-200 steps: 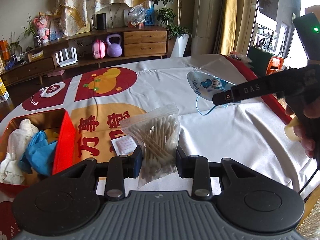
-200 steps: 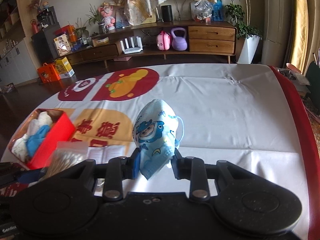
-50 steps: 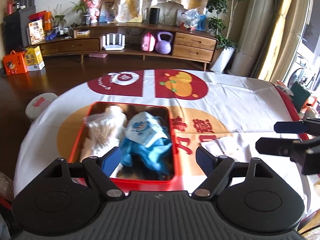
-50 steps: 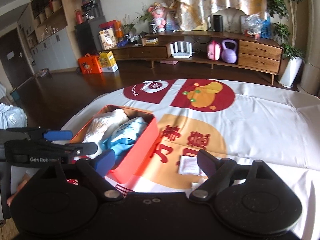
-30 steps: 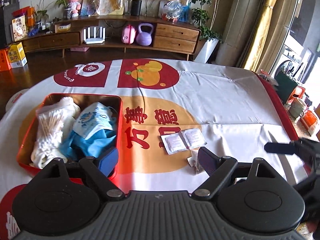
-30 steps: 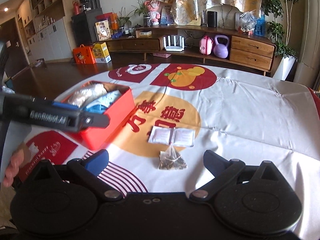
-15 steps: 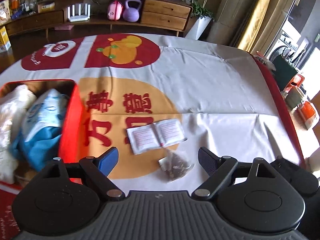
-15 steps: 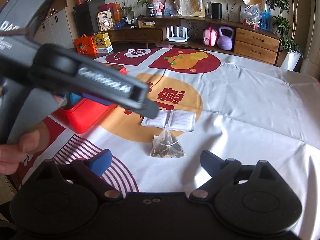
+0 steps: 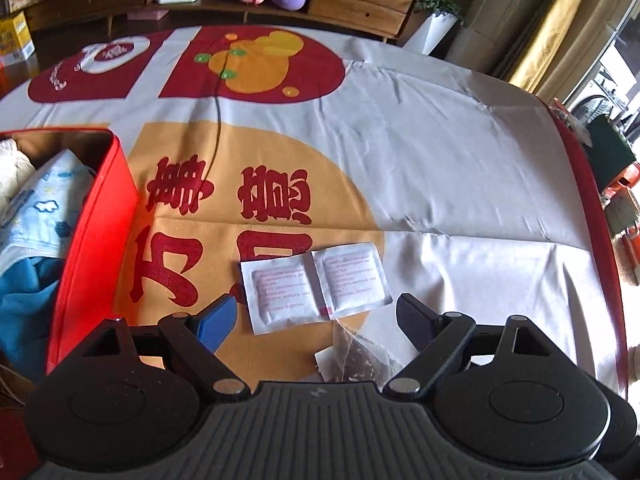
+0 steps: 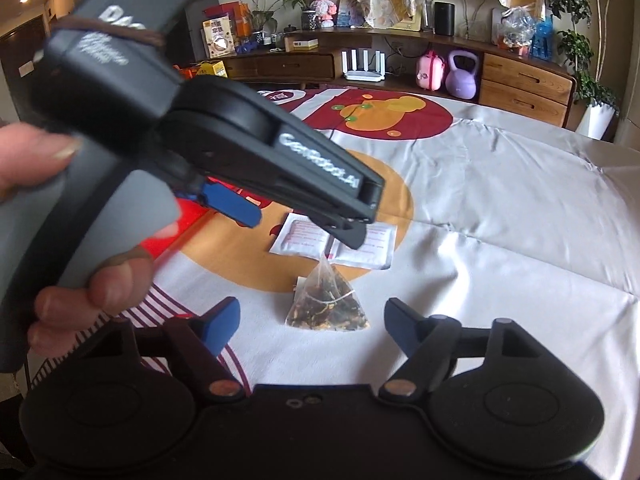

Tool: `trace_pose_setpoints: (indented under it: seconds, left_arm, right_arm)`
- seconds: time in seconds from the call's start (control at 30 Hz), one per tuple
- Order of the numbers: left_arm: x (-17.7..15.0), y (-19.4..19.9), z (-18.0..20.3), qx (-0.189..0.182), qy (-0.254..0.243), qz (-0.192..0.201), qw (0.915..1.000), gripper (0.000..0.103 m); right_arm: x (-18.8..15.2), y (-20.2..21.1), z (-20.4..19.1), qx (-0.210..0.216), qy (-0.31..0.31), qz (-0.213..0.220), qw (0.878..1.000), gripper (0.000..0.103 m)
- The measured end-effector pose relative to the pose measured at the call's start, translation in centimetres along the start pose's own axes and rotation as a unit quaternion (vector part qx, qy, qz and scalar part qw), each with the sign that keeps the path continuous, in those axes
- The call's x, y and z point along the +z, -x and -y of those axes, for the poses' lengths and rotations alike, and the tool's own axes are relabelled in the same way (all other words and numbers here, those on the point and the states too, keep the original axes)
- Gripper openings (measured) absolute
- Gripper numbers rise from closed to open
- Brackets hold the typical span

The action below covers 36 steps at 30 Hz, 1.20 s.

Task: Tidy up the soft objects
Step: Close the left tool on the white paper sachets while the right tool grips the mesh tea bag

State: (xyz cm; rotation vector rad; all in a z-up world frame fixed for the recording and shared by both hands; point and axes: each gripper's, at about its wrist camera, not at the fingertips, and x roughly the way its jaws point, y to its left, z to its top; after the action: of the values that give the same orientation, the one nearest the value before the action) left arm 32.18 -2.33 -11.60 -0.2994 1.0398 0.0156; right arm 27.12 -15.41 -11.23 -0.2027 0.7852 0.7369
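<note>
A joined pair of white sachets (image 9: 316, 285) lies flat on the cloth, just ahead of my open left gripper (image 9: 316, 322). A clear pyramid tea bag (image 9: 356, 360) lies right below the left fingers. In the right wrist view the tea bag (image 10: 326, 304) sits between the tips of my open right gripper (image 10: 312, 322), with the sachets (image 10: 336, 240) behind it. The left gripper (image 10: 308, 218) hovers open above the sachets. The red box (image 9: 92, 248) at the left holds a blue printed face mask (image 9: 40, 208) and blue cloth (image 9: 24, 300).
A printed tablecloth (image 9: 440, 168) covers the round table, with a red edge (image 9: 592, 208) at the right. A low wooden sideboard (image 10: 520, 84) with a purple kettlebell (image 10: 462, 74) stands beyond the table. My hand (image 10: 92, 264) holds the left gripper's handle.
The left gripper has moved right and lower, from over the red box to over the sachets and tea bag. The right gripper has closed in on the tea bag. Both stay open.
</note>
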Motion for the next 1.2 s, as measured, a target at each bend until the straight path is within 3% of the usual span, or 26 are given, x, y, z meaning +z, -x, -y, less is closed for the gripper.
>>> trace_pose_setpoints:
  seconds: [0.37, 0.57, 0.67, 0.83, 0.93, 1.13, 1.2]
  left_arm:
    - [1.3, -2.9, 0.7, 0.001, 0.014, -0.023, 0.9996, 0.087]
    - [1.8, -3.4, 1.3, -0.002, 0.018, -0.019, 0.9997, 0.087]
    - [1.7, -3.6, 1.8, 0.008, 0.008, -0.015, 0.9998, 0.087]
    - [1.3, -3.7, 2.5, 0.027, -0.021, -0.006, 0.9994, 0.086]
    - [1.1, -3.6, 2.5, 0.034, -0.027, 0.000, 0.9991, 0.081]
    - [0.8, -3.3, 2.4, 0.054, -0.043, 0.013, 0.9975, 0.058]
    - [0.7, -3.1, 2.2, 0.059, -0.045, 0.019, 0.9971, 0.041]
  right_arm:
    - [0.5, -1.8, 0.8, 0.017, 0.026, -0.009, 0.999, 0.068]
    - [0.7, -2.9, 1.0, 0.023, 0.030, -0.020, 0.999, 0.057]
    - [0.6, -3.3, 0.7, 0.022, 0.038, -0.026, 0.999, 0.051]
    - [0.4, -3.6, 0.0, 0.010, 0.063, -0.024, 0.998, 0.050]
    - [0.3, -3.6, -0.3, 0.007, 0.068, -0.022, 0.997, 0.048]
    - [0.3, -3.6, -0.4, 0.004, 0.064, -0.022, 0.998, 0.046]
    - [0.3, -3.6, -0.4, 0.004, 0.062, -0.022, 0.998, 0.043]
